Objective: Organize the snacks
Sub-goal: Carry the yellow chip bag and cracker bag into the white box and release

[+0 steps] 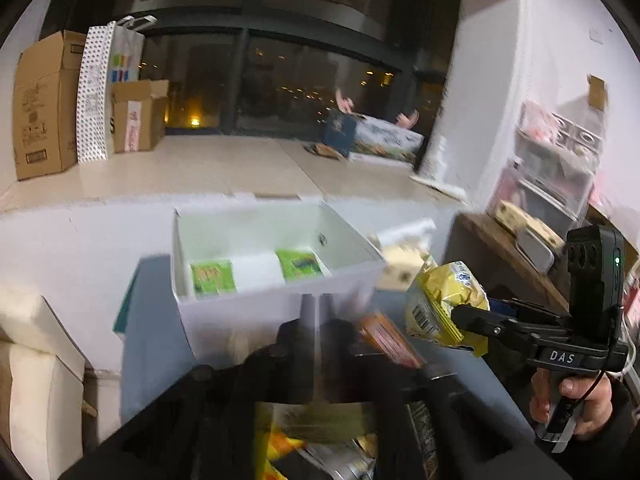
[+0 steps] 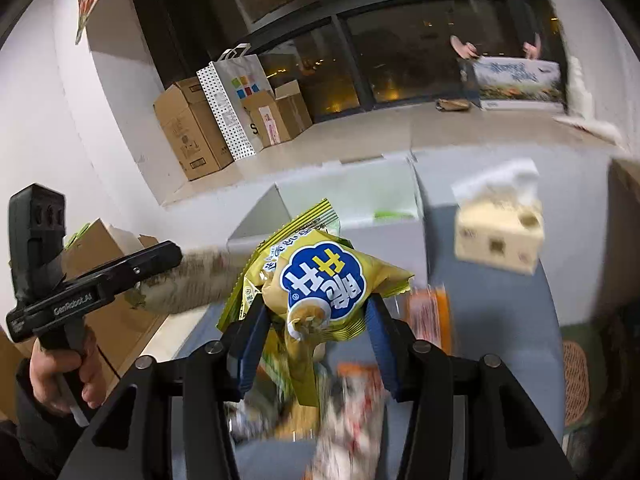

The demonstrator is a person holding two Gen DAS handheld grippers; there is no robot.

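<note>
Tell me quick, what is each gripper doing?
Left gripper: shut, nothing clearly held; the view is blurred.
Right gripper: closed on a yellow snack bag.

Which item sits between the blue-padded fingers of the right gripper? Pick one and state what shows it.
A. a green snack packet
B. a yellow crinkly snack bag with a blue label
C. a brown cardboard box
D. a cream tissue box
B: in the right wrist view the yellow crinkly snack bag is pinched between the blue-padded fingers of the right gripper, lifted over the grey table.
</note>
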